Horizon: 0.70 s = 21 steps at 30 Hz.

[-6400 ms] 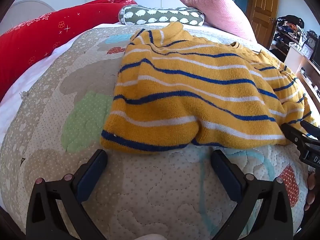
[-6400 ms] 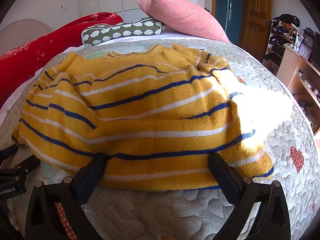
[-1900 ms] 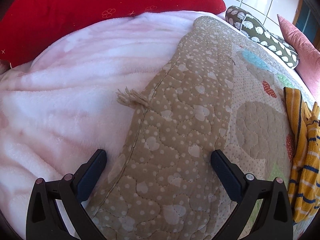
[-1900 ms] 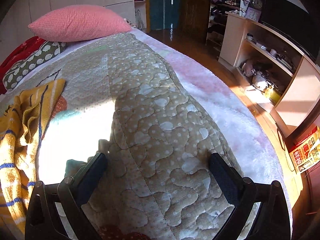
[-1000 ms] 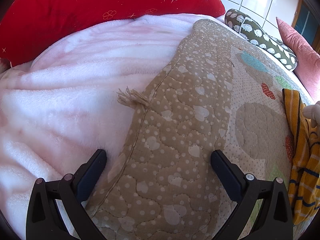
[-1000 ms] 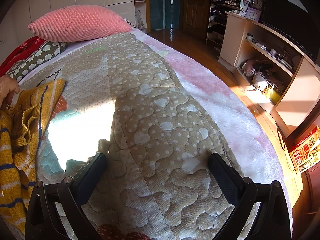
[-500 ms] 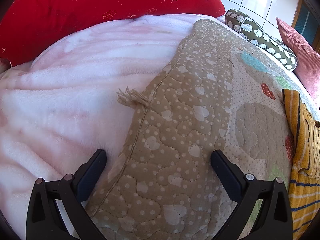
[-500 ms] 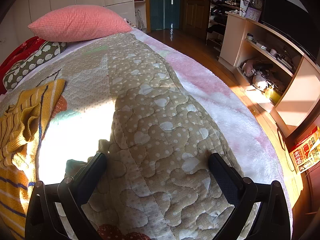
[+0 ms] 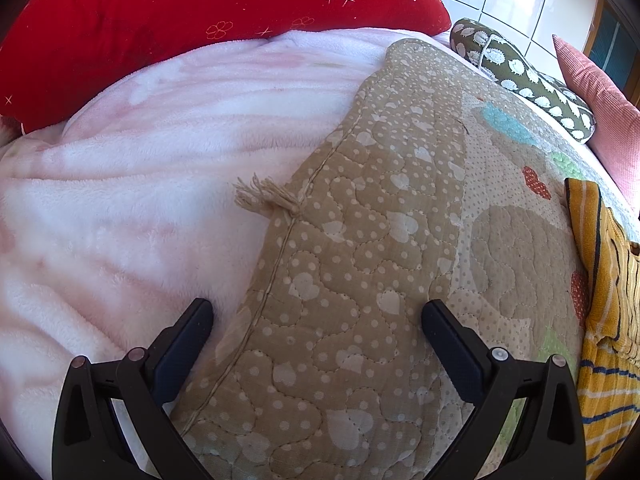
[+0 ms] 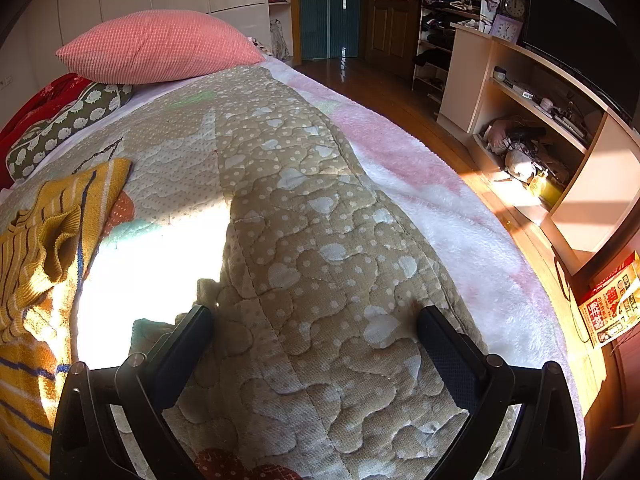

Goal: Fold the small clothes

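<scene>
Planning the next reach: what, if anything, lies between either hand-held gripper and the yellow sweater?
Nothing visible. Only bare quilt separates the open left hand-held gripper from the sweater at its right, and the open right hand-held gripper from the sweater at its left.

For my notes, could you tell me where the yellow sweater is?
The yellow sweater lies on the quilt, at the left-wrist view's right edge and the right-wrist view's left edge.

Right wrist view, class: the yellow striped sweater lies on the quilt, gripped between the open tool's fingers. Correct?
Not quite. In the right wrist view the yellow striped sweater lies on the quilt, but off to the left of the open right tool, not gripped.
</scene>
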### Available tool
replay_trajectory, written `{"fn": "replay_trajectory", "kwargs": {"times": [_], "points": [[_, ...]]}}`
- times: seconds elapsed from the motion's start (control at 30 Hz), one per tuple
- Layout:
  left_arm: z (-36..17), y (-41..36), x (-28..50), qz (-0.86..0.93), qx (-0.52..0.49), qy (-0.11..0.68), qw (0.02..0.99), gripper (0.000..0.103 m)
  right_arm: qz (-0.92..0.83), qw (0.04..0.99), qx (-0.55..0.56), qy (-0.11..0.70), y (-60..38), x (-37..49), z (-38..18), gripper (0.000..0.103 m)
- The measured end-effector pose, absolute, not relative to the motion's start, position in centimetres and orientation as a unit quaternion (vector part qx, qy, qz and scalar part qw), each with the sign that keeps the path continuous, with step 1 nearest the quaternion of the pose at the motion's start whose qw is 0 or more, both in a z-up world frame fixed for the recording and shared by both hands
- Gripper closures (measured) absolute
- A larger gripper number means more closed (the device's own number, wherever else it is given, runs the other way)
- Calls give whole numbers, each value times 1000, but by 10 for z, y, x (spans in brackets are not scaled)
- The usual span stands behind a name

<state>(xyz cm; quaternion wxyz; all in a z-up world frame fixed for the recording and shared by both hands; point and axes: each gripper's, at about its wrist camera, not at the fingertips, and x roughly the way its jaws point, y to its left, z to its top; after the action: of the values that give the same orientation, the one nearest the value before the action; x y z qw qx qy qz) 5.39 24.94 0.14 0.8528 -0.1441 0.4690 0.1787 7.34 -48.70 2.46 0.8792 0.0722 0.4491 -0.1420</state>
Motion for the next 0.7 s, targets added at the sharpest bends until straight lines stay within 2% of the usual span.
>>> {"fn": "replay_trajectory", "kwargs": {"times": [0.37,0.47,0.57,0.7], "points": [[7,247,64,181,-140,493,839,0,-155,863,89,473,-487,77,28,1],[22,242,53,205,-130,460,854,5,-169,856,72,484,-485,80,35,1],[49,240,33,217,-132,422,870,5,-212,849,53,482,-479,72,52,1],[97,218,-1,246,-88,366,893,5,-206,885,26,418,-446,41,99,1]]}}
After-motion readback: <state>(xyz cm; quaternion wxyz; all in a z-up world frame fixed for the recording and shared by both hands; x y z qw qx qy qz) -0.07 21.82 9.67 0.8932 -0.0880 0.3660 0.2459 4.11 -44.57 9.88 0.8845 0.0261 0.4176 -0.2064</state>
